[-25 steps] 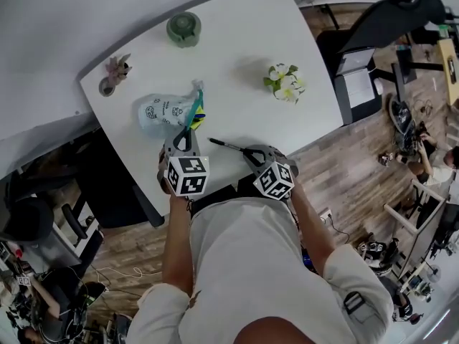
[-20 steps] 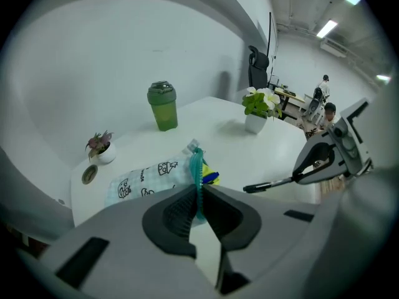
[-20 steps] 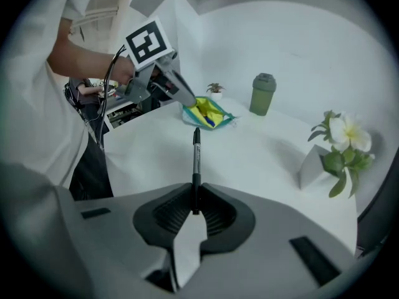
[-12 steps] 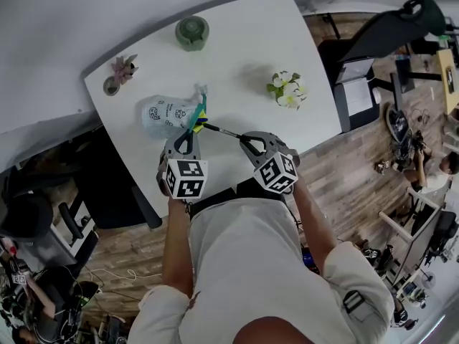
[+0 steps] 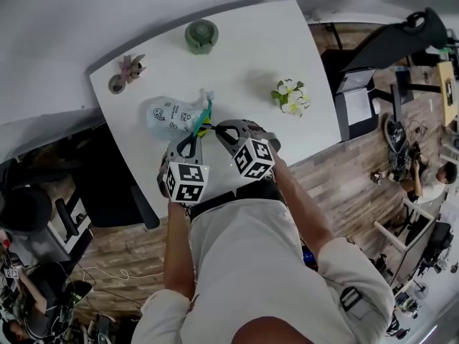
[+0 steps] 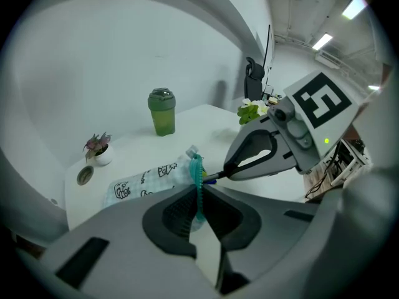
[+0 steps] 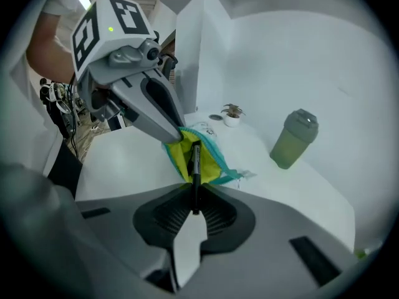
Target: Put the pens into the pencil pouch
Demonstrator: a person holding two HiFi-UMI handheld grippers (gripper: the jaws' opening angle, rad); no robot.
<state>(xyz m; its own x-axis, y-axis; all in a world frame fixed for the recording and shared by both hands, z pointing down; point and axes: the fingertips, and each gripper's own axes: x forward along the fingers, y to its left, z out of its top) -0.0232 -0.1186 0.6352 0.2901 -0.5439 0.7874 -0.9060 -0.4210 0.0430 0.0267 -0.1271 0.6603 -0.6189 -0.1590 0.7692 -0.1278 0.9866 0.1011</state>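
Presently, insertion of 1 pen is the step in hand. On the white table [image 5: 308, 113] lies the pencil pouch [image 5: 168, 115], pale with dark cartoon doodles, its mouth turned toward the person. The left gripper [image 6: 201, 195] is clenched on the teal zipper edge [image 6: 199, 173], holding the mouth up so that the yellow lining [image 7: 177, 154] shows. The right gripper [image 7: 195, 201] grasps a black pen [image 7: 194, 164], whose far end sits at the opening, over the lining.

Judged next move: drive the pen along its own axis deeper into the pouch, zipper edge kept raised, and let go only once most of the barrel is inside.

Writing: the pouch's doodles and the pale print on the pen barrel are too small to read. The marker cube [image 5: 188, 180] on each gripper bears only square black-and-white patterns.
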